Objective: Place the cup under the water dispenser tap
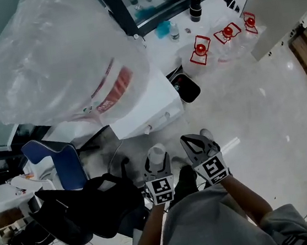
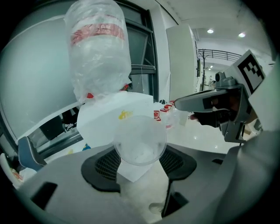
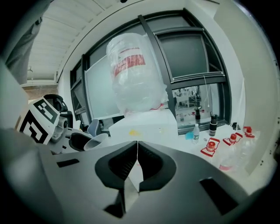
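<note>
A clear plastic cup (image 2: 140, 139) sits between the pads of my left gripper (image 2: 140, 154), mouth toward the camera, and the gripper is shut on it. In the head view the cup (image 1: 156, 152) is low and a short way in front of the white water dispenser (image 1: 151, 105). The dispenser carries an upturned bottle wrapped in plastic film (image 1: 57, 64). My right gripper (image 1: 199, 143) hangs just right of the left one, its jaws shut with nothing between them (image 3: 137, 147). From the right gripper view the cup (image 3: 95, 141) shows at the left, the dispenser (image 3: 146, 124) straight ahead.
Several empty jugs with red caps (image 1: 226, 33) stand on the floor right of the dispenser. Small bottles (image 1: 195, 8) line the window sill. A blue chair (image 1: 63, 158) and a black bag (image 1: 94, 207) are at the left. Glossy floor (image 1: 264, 122) spreads to the right.
</note>
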The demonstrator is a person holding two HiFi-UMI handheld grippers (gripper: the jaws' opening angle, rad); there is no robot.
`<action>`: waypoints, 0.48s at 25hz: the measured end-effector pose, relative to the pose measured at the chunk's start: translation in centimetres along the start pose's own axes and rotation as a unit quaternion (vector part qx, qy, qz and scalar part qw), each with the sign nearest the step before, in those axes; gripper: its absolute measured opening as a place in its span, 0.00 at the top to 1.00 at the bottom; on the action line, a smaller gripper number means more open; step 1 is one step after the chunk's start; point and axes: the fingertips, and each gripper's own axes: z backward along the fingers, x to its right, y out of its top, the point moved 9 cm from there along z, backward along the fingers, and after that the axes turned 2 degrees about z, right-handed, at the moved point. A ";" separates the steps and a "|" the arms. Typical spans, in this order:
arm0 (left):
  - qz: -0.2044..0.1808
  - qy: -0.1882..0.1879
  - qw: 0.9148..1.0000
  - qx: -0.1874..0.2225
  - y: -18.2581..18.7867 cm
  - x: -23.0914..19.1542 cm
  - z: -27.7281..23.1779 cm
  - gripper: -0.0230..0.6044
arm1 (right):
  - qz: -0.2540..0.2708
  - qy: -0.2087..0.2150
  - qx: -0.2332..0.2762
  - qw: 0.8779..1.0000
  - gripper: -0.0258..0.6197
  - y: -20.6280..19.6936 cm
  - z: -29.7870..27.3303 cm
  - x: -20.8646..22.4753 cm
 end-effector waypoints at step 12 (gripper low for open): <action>0.014 -0.007 0.999 -0.032 -4.2 -0.8 -5.0 0.53 | -0.020 -0.049 -0.003 0.999 0.94 -5.3 -2.8 1.9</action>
